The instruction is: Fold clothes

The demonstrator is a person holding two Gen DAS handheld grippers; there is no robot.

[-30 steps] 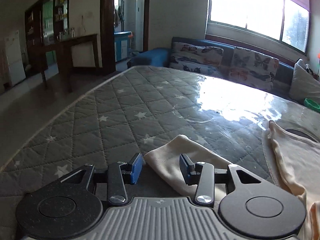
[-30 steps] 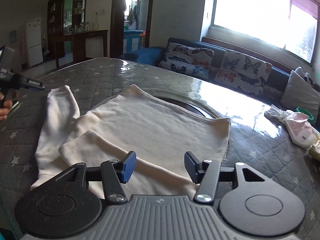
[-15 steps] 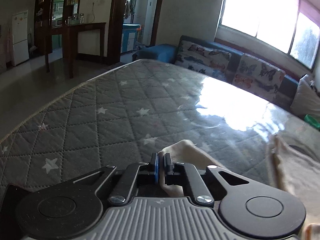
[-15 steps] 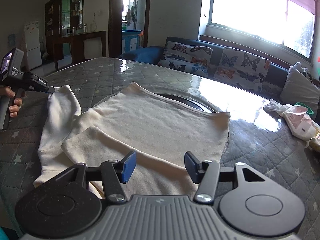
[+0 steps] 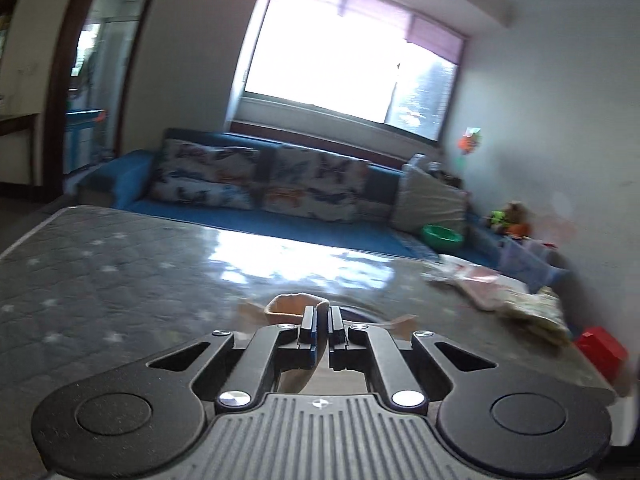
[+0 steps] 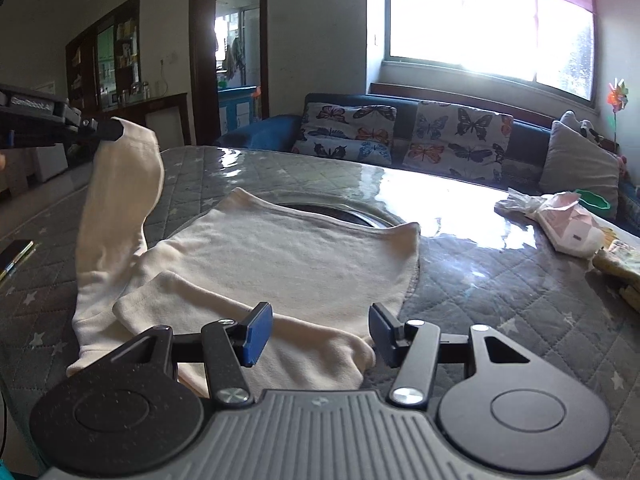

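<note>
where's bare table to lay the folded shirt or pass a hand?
Free: the quilted table right of the cream shirt, up to the pink bag clutter; also the far strip toward the sofa. Crowded: left side, where the left gripper holds the sleeve up.

Cream long-sleeved shirt (image 6: 288, 256) flat on quilted mattress; near sleeve (image 6: 224, 312) folded across, far sleeve (image 6: 120, 184) lifted upright.

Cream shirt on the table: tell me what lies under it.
Under the cream shirt lies the grey star-quilted table cover. A dark round rim shows past its far edge; the rest is hidden. The left gripper lifts one sleeve.
</note>
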